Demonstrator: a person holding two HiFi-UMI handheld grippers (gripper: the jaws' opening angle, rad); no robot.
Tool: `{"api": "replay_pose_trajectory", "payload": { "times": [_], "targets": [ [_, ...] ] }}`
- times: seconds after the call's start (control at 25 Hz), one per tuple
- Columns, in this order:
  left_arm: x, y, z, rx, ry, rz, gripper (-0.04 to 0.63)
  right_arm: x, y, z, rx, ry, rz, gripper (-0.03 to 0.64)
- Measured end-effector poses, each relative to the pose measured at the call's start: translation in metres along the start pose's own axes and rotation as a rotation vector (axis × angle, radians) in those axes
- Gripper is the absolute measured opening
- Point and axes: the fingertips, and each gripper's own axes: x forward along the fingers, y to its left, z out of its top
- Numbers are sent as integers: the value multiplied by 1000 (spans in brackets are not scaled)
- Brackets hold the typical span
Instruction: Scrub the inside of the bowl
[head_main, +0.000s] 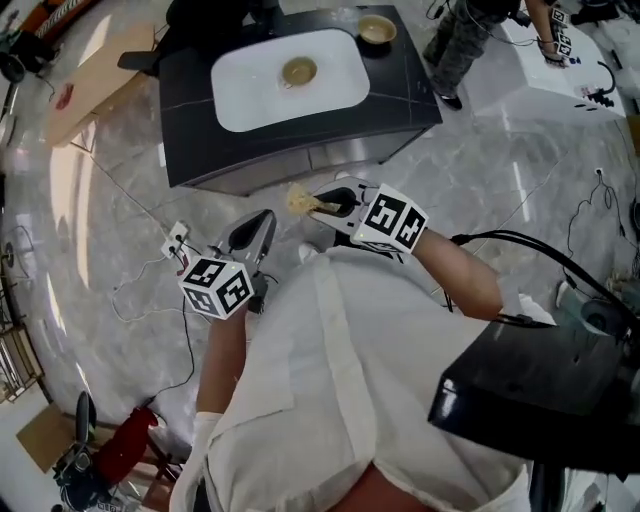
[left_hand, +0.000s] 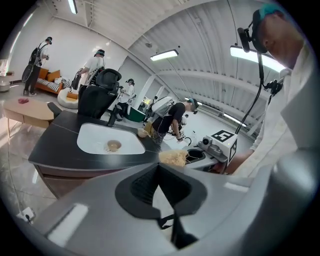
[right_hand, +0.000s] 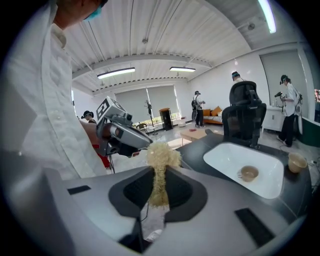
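A small tan bowl (head_main: 298, 71) sits in the white basin (head_main: 250, 95) of the black counter ahead; it also shows in the left gripper view (left_hand: 114, 145) and the right gripper view (right_hand: 248, 173). My right gripper (head_main: 325, 205) is shut on a beige fibrous scrubber (head_main: 303, 201), whose tuft sticks out past the jaws (right_hand: 161, 157). My left gripper (head_main: 262, 218) is shut with nothing between its jaws (left_hand: 159, 167). Both grippers hang over the floor, short of the counter's near edge. A second tan bowl (head_main: 377, 30) stands on the counter's far right corner.
A black office chair (right_hand: 244, 112) stands behind the counter. Cables and a power strip (head_main: 176, 240) lie on the marble floor at left. A wooden table (head_main: 95, 75) is far left and a white table (head_main: 540, 75) far right. Several people stand around. A black case (head_main: 540, 395) is at my right.
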Motion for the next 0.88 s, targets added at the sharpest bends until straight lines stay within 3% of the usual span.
{"api": "replay_pose_trajectory", "payload": {
  "times": [0.32,0.88],
  "targets": [
    [-10,0,2,33,-19,-8,5,8,17,5,-37,10,-1,51],
    [-23,13,3,14,-53,15,5,21,24,16,-100,49,22,51]
  ]
}}
